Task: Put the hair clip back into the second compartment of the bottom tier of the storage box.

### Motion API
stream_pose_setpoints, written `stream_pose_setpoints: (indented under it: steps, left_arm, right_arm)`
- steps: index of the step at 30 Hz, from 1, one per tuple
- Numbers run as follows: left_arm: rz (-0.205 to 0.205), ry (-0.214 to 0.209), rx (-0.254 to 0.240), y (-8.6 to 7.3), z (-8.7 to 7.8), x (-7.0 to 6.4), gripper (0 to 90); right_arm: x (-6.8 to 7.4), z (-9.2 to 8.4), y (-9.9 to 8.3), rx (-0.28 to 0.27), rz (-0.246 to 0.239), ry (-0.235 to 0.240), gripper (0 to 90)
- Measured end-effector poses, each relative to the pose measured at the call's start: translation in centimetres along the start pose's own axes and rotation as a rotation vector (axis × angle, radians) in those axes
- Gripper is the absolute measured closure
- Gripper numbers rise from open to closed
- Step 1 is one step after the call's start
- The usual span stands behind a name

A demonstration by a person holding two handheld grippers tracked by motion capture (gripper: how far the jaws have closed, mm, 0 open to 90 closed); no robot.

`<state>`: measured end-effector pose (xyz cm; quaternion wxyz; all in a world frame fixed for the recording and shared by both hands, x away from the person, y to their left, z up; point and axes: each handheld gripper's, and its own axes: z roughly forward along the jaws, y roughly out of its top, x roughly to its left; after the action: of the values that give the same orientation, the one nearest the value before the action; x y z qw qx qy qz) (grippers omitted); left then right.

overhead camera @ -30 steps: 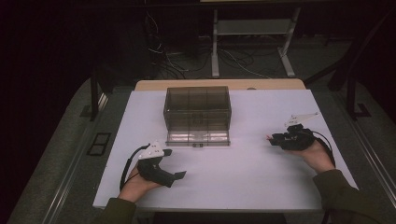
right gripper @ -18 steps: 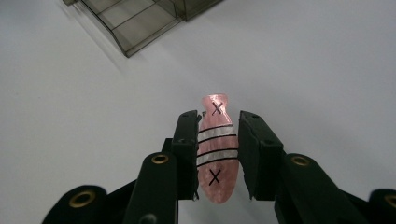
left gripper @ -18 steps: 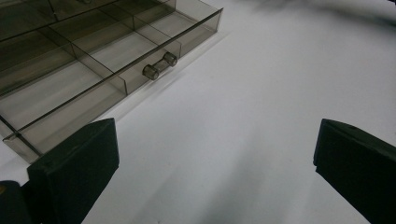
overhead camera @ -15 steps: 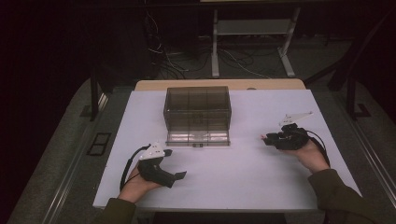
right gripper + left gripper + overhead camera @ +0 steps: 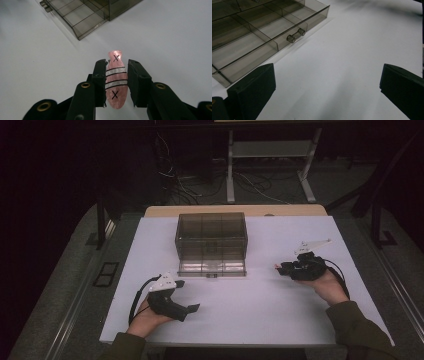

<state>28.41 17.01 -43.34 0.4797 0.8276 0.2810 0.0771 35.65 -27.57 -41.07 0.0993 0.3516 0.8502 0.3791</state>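
- The right hand-held gripper (image 5: pixel 116 82) pinches a small pink piece (image 5: pixel 115 79), flat and glossy, with white stripes and two black crosses. The piece sits between the pads by its narrow edges, its rounded tip poking out beyond them. I judge that hold thin: a glossy piece clamped edge-on could twist or squirt out if the wrist tilts.
- Below the piece lies bare white counter (image 5: pixel 175 37). A drop there would do little harm, but the flat piece would be awkward to pinch up again.
- The left hand-held gripper (image 5: pixel 327 87) has its jaws spread wide with nothing between them, low over the counter. Ahead of it and to its left is the pulled-out drawer (image 5: pixel 257 42) with its little clear handle (image 5: pixel 295 35). A careless swing could knock the drawer shut or askew.
- Farther ahead of the right hand-held gripper, up and to its left, stands the smoky organizer box (image 5: pixel 211 236), the drawer's divided compartments open to it. They look narrow; releasing too high or off-centre could leave the piece on a divider or in the wrong cell.
- The box looks light, so a bump against the drawer front might shift it.
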Motion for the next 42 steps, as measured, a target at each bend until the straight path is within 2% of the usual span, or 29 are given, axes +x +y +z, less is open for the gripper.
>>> stream_pose_setpoints:
  steps: [14,42]
  left_arm:
    - [-0.004,0.0,-0.007,0.1,0.0,-0.1,0.0]
    - [0.001,-0.006,-0.01,0.0,-0.2,-0.1,0.0]
  right_arm:
    - [1.4,0.7,1.2,-0.007,-0.03,0.023,67.7]
    - [3.1,2.9,3.9,-0.011,-0.08,0.07,67.8]
